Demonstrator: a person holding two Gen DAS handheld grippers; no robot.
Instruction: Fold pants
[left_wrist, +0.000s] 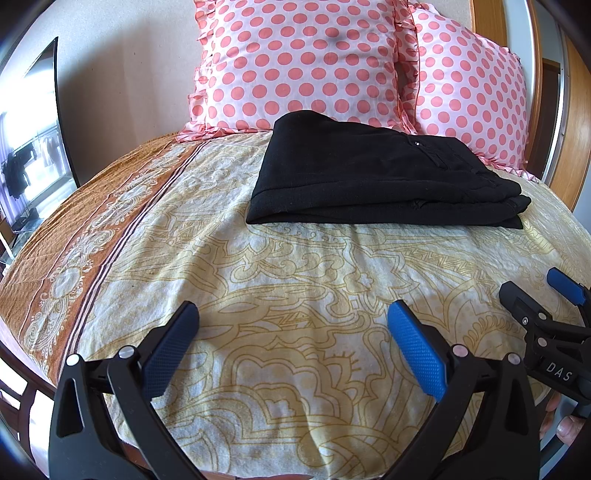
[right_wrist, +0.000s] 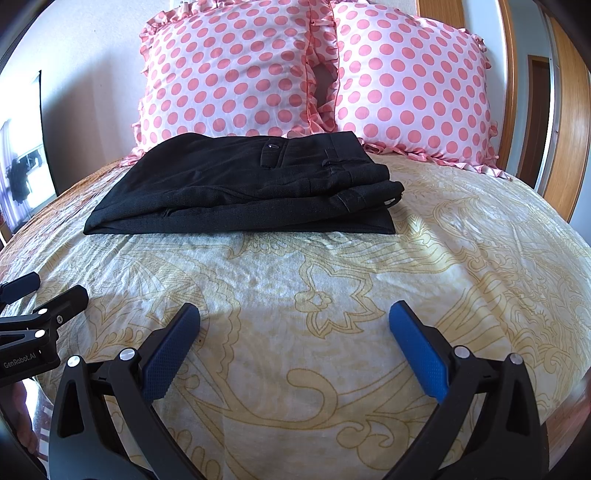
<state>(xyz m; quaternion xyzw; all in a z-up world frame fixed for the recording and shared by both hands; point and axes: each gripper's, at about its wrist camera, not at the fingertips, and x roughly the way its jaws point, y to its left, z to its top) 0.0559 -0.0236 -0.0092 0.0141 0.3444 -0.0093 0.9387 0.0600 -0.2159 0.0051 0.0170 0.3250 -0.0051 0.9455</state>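
Left wrist view
Left gripper (left_wrist: 293, 328): jaws spread wide, holding nothing
Pants (left_wrist: 384, 177): black, folded into a flat stack, well ahead of the fingers and a little right, apart from them
Handling: judged soft, limp, light; layers likely to slide if lifted by one edge
Hold: judged best at the near folded edge, pinching all layers
Right gripper (left_wrist: 546, 295): off to the right, over the sheet; its opening cannot be told here

Right wrist view
Right gripper (right_wrist: 294, 328): jaws wide apart, empty
Pants (right_wrist: 251, 188): ahead and left, waistband end to the right
Bedsheet (right_wrist: 332, 295): cream with gold print, soft, slightly wrinkled
Pillows (right_wrist: 236, 74): two, pink-dotted, just behind the pants
Room: wooden frame to the right, dark screen far left
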